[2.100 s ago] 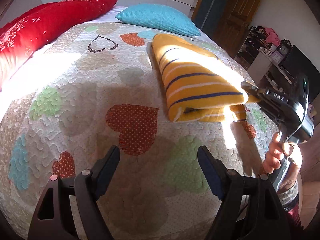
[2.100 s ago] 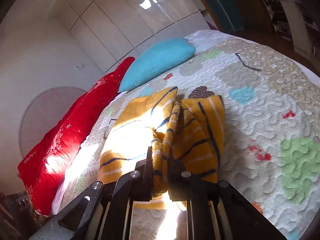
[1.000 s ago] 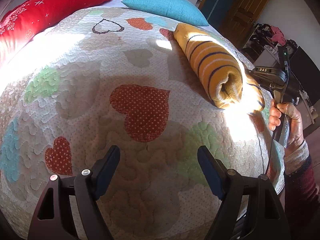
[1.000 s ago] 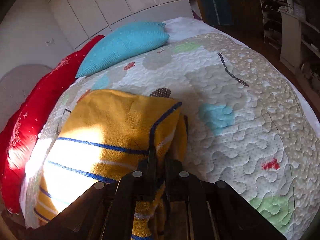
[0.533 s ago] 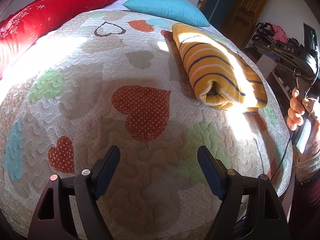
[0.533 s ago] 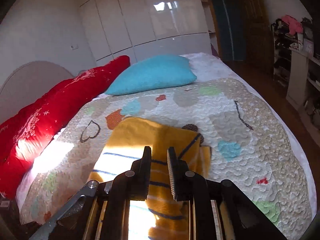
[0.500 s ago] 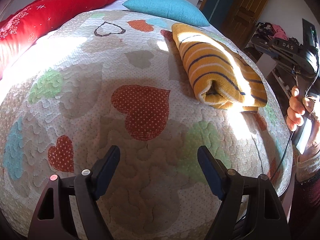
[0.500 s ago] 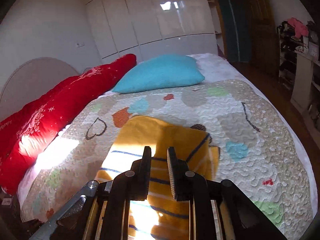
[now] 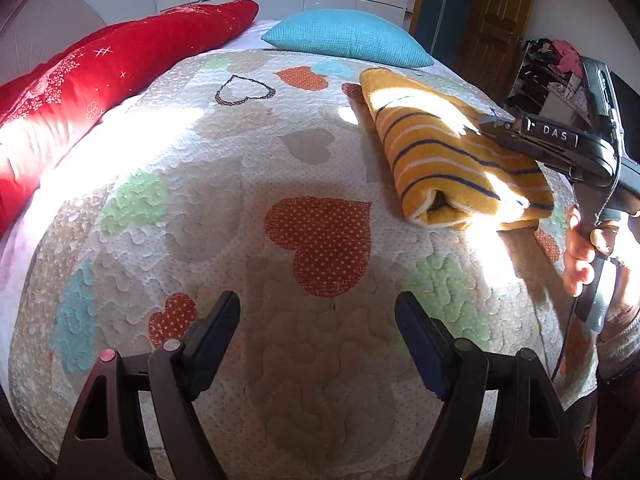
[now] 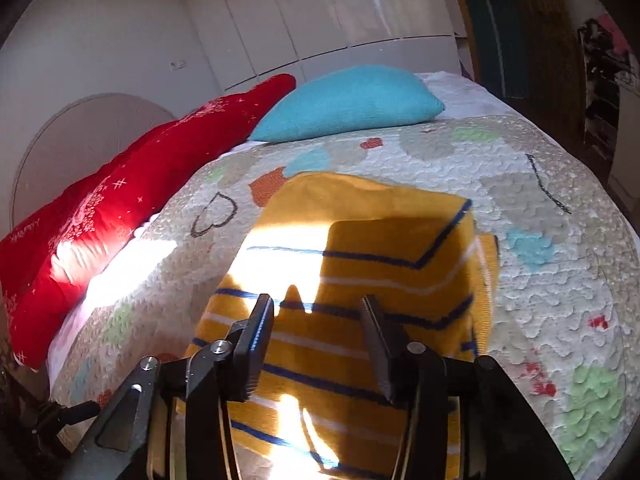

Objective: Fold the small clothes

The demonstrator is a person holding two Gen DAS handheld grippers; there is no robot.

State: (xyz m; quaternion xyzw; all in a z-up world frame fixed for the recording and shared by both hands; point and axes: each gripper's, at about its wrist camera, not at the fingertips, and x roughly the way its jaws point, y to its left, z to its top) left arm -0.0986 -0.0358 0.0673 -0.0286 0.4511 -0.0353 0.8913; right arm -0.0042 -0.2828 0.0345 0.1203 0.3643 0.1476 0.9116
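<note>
Both tools are spread wide and hold nothing: the left tool (image 9: 318,332) hovers low over the near part of the quilted bedspread (image 9: 224,208), well apart from the garment, and the right tool (image 10: 316,330) hangs just above the yellow striped garment (image 10: 360,280), its tips over the cloth, though whether they touch it cannot be told. From the left wrist view the right tool (image 9: 486,124) reaches in from the bed's right side, gripped by the right hand (image 9: 588,248), and its shadow falls across the sunlit top of the garment (image 9: 448,160). That garment lies on the right half of the bed as a thick, rolled-looking bundle with one open end facing the camera, and a thinner layer pokes out along its right edge; a blue pillow (image 9: 344,38) and a red pillow (image 9: 100,76) sit beyond it at the head of the bed. Judging by the compact shape, the folding of this piece looks nearly done, and the step in hand seems to be a release or a check of the fold. A sensible next move would be to tuck or flatten the protruding layer, which calls for a low, gentle pinch at that edge so the bundle does not unroll.
</note>
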